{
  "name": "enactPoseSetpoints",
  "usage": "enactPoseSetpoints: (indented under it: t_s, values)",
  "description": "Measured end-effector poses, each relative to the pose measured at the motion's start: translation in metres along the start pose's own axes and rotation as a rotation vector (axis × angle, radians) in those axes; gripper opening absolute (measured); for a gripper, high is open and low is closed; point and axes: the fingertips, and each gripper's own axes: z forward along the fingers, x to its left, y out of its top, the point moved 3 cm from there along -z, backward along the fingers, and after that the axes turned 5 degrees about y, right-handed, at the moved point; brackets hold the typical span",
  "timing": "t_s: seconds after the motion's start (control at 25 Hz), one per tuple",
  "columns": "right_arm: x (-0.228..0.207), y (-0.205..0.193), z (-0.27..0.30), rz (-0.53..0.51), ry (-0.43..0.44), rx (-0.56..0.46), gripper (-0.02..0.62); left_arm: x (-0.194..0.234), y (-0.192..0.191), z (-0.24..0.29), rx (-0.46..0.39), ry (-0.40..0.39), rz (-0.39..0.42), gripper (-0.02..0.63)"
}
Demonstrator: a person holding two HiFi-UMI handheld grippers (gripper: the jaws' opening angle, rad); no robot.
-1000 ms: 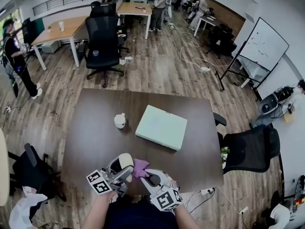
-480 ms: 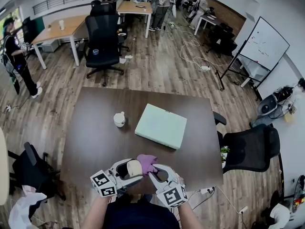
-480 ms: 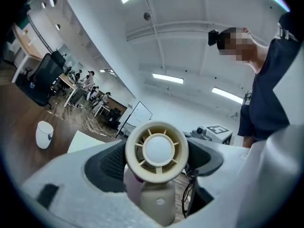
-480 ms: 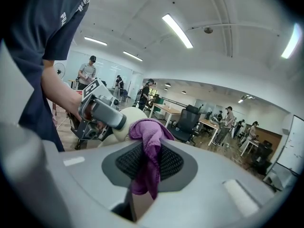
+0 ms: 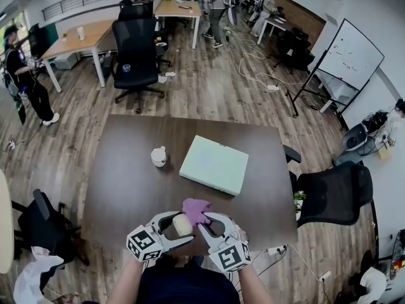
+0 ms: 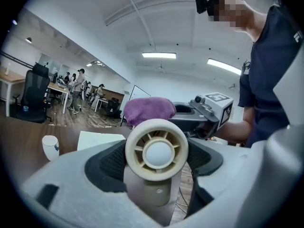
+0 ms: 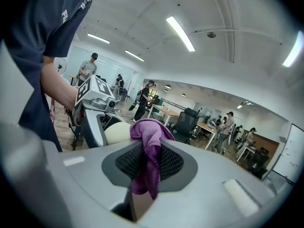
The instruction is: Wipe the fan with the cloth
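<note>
Clamping the small cream fan [image 6: 156, 150], the left gripper [image 5: 180, 223] jaws are facing it toward the purple cloth [image 7: 151, 137], which the right gripper [image 5: 204, 220] jaws are pinching right at the fan's rim, so wiping is seemingly only beginning.

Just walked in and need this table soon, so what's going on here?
At the near edge of the brown table, a person holds a gripper in each hand. The left gripper is closed on a small cream handheld fan; the right gripper pinches a purple cloth in its fingers. The cloth is right at the fan's head, above the table; contact is unclear. A white cup and a pale green box sit farther back.
</note>
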Motion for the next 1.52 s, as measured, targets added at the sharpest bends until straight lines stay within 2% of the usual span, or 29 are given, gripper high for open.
enactPoseSetpoints:
  t_s: [0.16,0.68,0.96,1.52]
  values:
    - [0.004,0.009,0.001,-0.008,0.021,-0.026,0.079,0.001,-0.006,0.003,0.054,0.009,0.041,0.38]
    - [0.033,0.017,0.004,-0.108,0.122,-0.027,0.078,0.017,-0.017,0.0,0.079,0.087,0.057,0.379]
    - [0.039,0.011,0.006,-0.102,0.153,-0.021,0.078,0.025,-0.017,-0.003,0.06,0.112,0.034,0.38]
    - [0.039,-0.017,0.013,-0.024,0.15,0.03,0.08,0.046,-0.015,-0.022,0.006,0.16,-0.047,0.379]
